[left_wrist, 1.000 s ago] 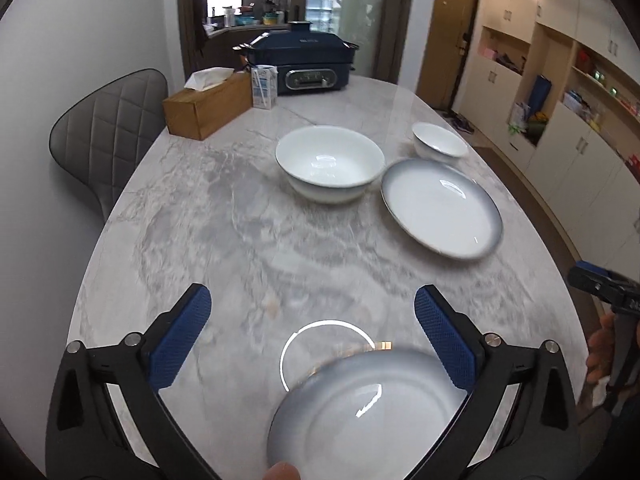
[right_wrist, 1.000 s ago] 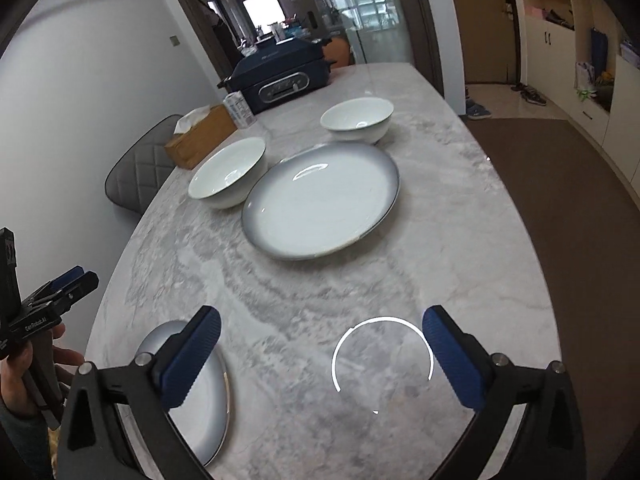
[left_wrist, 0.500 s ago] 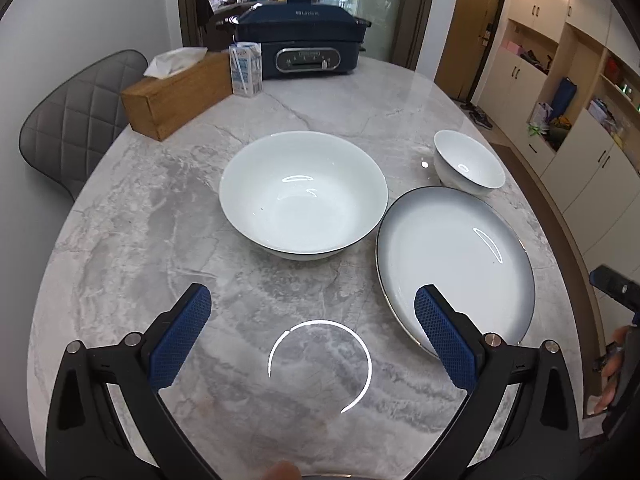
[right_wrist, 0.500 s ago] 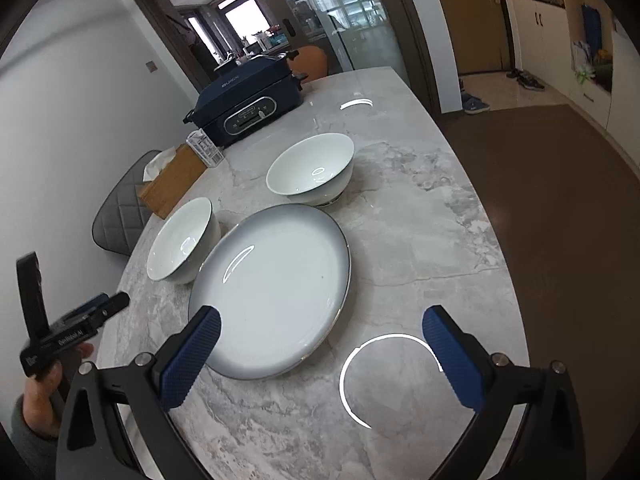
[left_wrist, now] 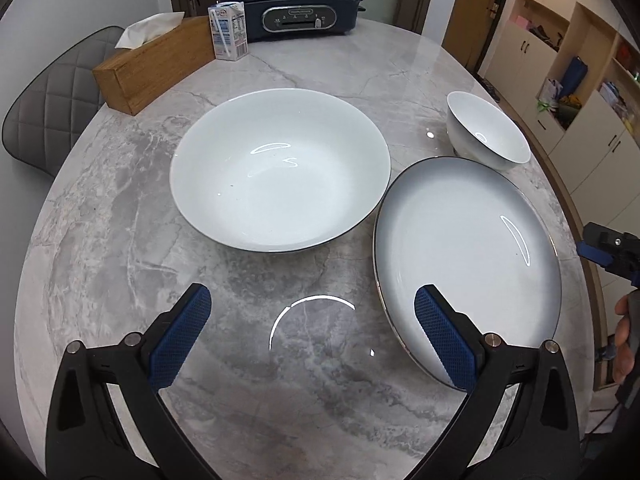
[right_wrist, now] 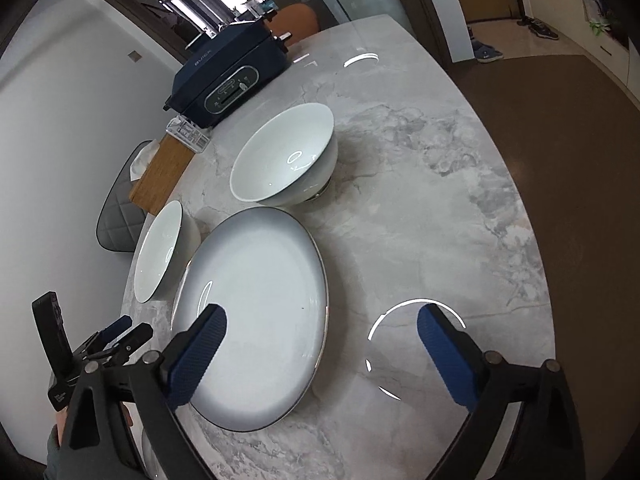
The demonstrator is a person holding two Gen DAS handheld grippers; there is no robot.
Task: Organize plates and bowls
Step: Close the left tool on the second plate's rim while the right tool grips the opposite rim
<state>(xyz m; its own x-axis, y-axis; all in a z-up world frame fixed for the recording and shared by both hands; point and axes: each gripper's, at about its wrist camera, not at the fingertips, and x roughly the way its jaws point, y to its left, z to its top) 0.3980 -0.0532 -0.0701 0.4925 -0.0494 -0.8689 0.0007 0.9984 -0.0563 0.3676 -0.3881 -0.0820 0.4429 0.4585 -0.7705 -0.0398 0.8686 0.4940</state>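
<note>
A large white bowl (left_wrist: 280,168) sits mid-table, with a large grey-rimmed plate (left_wrist: 468,256) touching its right side and a small white bowl (left_wrist: 486,136) behind the plate. My left gripper (left_wrist: 312,336) is open and empty, hovering short of the large bowl, its right finger over the plate's near rim. In the right wrist view my right gripper (right_wrist: 320,348) is open and empty over the plate's (right_wrist: 256,312) near edge; the small bowl (right_wrist: 288,160) lies beyond and the large bowl (right_wrist: 158,252) to the left. The smaller plate is barely visible at the bottom edge (right_wrist: 146,452).
A wooden tissue box (left_wrist: 156,64), a milk carton (left_wrist: 228,30) and a dark blue electric cooker (left_wrist: 296,4) stand at the table's far end. A grey chair (left_wrist: 48,120) is at the left. The marble table's right edge (right_wrist: 532,240) drops to a brown floor.
Both grippers have moved forward over the table toward the bowls and large plate. The small plate near the front edge has dropped out of the left view.
</note>
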